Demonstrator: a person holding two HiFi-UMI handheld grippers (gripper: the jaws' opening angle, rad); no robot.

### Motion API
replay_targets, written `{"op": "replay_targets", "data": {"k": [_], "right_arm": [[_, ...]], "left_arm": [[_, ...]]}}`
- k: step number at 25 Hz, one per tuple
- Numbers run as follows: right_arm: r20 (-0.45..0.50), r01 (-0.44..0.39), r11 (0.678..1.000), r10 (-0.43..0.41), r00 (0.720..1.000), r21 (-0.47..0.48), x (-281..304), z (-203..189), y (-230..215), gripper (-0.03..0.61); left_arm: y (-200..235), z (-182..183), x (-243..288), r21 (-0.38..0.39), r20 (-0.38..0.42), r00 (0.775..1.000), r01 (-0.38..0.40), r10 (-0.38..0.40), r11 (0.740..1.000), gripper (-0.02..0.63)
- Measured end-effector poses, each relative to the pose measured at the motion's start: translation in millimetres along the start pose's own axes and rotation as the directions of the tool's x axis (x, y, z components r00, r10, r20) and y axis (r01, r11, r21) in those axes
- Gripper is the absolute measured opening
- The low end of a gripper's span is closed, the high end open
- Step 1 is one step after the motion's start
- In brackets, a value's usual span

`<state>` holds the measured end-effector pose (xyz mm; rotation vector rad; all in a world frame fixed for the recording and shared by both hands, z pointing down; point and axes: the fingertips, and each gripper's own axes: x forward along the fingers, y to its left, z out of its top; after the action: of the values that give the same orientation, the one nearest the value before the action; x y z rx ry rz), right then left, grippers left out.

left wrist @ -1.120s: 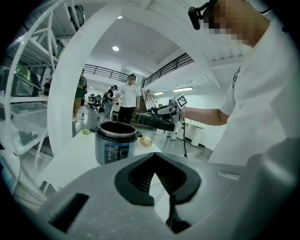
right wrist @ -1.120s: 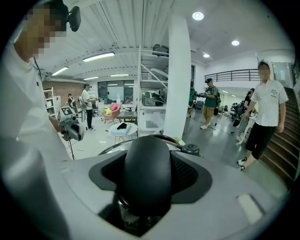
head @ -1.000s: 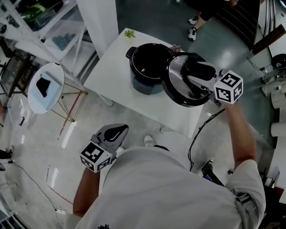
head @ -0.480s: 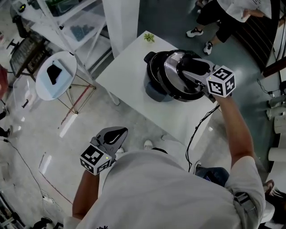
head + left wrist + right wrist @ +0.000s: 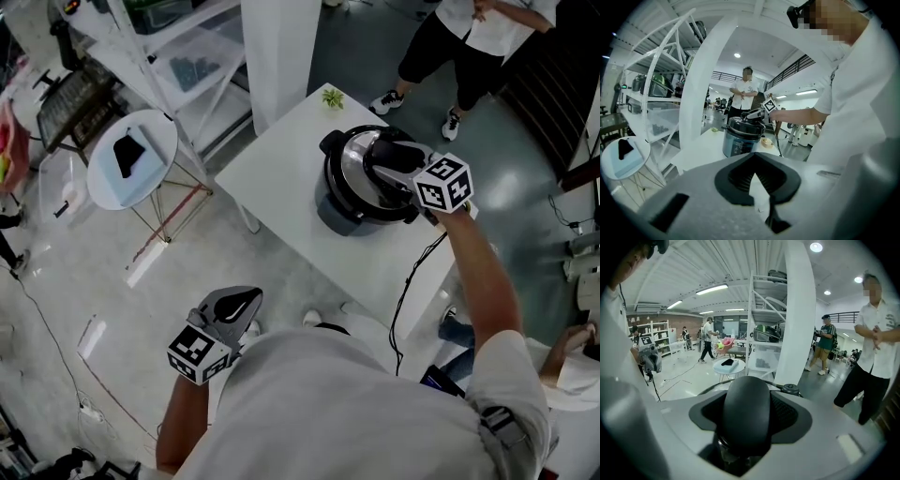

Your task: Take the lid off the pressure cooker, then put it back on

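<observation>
The dark pressure cooker [image 5: 339, 208] stands on the white table [image 5: 281, 178]. Its steel lid [image 5: 358, 157] lies on top of the pot, covering the opening. My right gripper [image 5: 392, 156] reaches over it and is shut on the lid's black handle [image 5: 745, 413], which fills the space between the jaws in the right gripper view. My left gripper [image 5: 239, 306] hangs low beside my body, well off the table, with its jaws together and nothing in them. From the left gripper view the cooker [image 5: 739, 141] shows far ahead with the lid [image 5: 746, 124] on it.
A small green plant [image 5: 332, 97] sits at the table's far corner. A black cable [image 5: 412, 281] drops from the table's near right edge. A round side table [image 5: 131, 159], white shelving [image 5: 178, 47] and a white column [image 5: 277, 47] stand to the left. A person [image 5: 459, 37] stands behind the table.
The right gripper carried the lid leftwards from beside the open pot and lowered it onto the pot. The left gripper barely shifted.
</observation>
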<state>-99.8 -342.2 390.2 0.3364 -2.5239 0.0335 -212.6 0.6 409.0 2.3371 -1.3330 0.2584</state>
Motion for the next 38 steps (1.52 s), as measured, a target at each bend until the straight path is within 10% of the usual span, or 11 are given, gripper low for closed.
{"op": "replay_targets", "data": {"k": [25, 38], "right_arm": [[0.009, 0.017, 1.0, -0.017, 1.0, -0.021, 21.9, -15.7, -11.9, 0.296], [0.036, 0.169, 0.986, -0.169, 0.985, 0.011, -14.3, -11.6, -10.4, 0.333]], "left_arm": [[6.9, -6.5, 0.9, -0.01, -0.011, 1.0, -0.004, 0.004, 1.0, 0.006], [5.2, -2.2, -13.1, 0.052, -0.033, 0.995, 0.093, -0.092, 0.994, 0.006]]}}
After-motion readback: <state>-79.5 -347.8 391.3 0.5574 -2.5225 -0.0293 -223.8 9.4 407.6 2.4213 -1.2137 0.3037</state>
